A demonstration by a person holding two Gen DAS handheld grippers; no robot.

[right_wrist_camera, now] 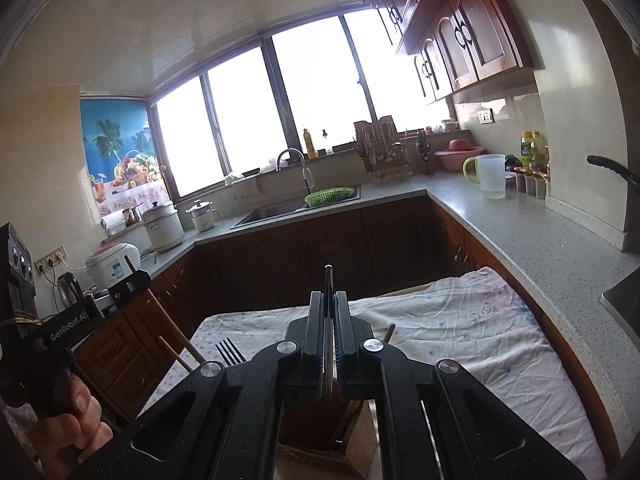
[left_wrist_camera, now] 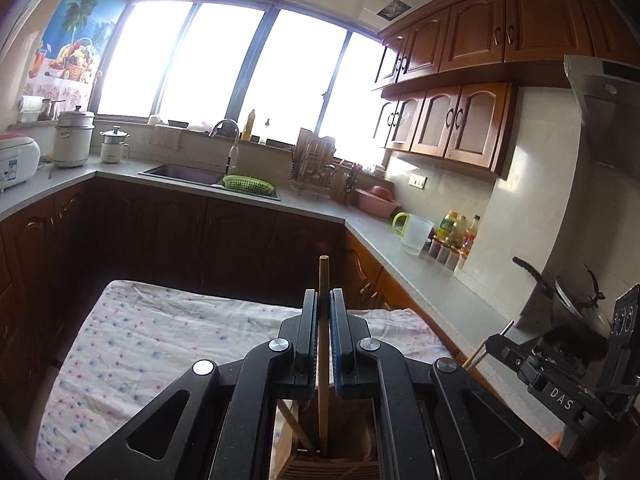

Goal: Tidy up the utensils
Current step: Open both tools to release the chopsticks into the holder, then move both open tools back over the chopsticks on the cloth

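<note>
Black tongs [left_wrist_camera: 323,300], blue pads [left_wrist_camera: 333,344], silver screws.

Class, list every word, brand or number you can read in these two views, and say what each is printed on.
"DAS": on the body of the right gripper, seen from the left wrist view.
"GenRobot.AI": on the body of the left gripper, seen from the right wrist view.
Labels on the rice cooker and the oil bottles: too small to read.

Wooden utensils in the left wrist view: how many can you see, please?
2: a wooden stick upright in the left gripper, lower end in the wooden holder; another wooden handle leaning inside. Others may be hidden.
</note>
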